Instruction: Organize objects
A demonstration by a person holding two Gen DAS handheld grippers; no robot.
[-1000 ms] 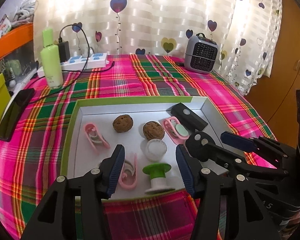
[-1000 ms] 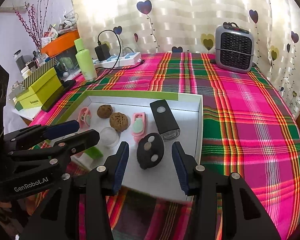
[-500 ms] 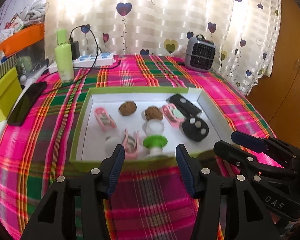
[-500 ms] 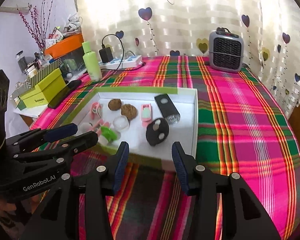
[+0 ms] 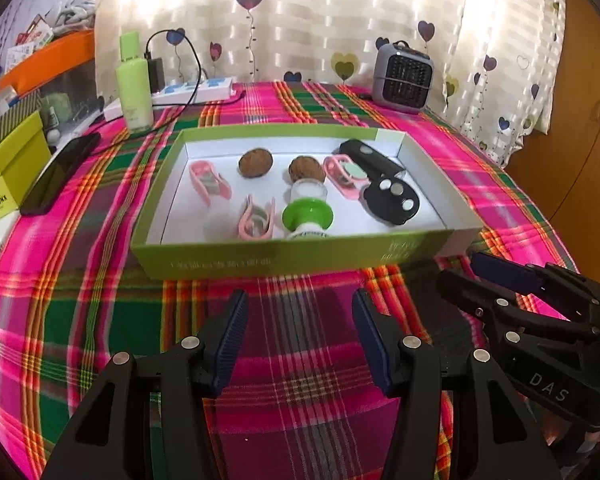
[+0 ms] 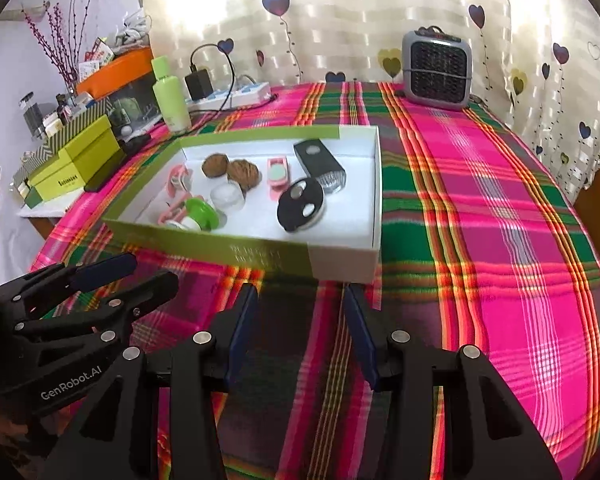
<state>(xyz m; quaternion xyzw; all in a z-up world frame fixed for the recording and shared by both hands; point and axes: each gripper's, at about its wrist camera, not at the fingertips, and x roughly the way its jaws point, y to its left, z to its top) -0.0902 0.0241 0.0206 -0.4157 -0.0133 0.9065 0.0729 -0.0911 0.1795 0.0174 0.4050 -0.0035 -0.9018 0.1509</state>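
Note:
A green-sided box with a white inside (image 5: 260, 260) (image 6: 236, 250) stands on the plaid cloth. In it lie two walnuts (image 5: 254, 163) (image 6: 242, 173), several pink clips (image 5: 209, 180), a green-topped white bottle (image 5: 307, 216) (image 6: 198, 211), a black round piece with silver dots (image 5: 390, 201) (image 6: 301, 203) and a black rectangular device (image 5: 370, 157) (image 6: 320, 164). My left gripper (image 5: 300, 320) is open and empty, short of the box's near wall. My right gripper (image 6: 300, 312) is open and empty, also short of the box.
A grey heater (image 5: 402, 78) (image 6: 438, 70) stands at the back. A green lotion bottle (image 5: 134, 84), a power strip (image 5: 192, 90), a black phone (image 5: 58, 174) and a yellow-green carton (image 6: 74, 160) lie to the left. The table drops off on the right.
Both grippers have drawn back from above the box toward the near side of the table. The box and its contents now lie farther ahead. Both stayed open.

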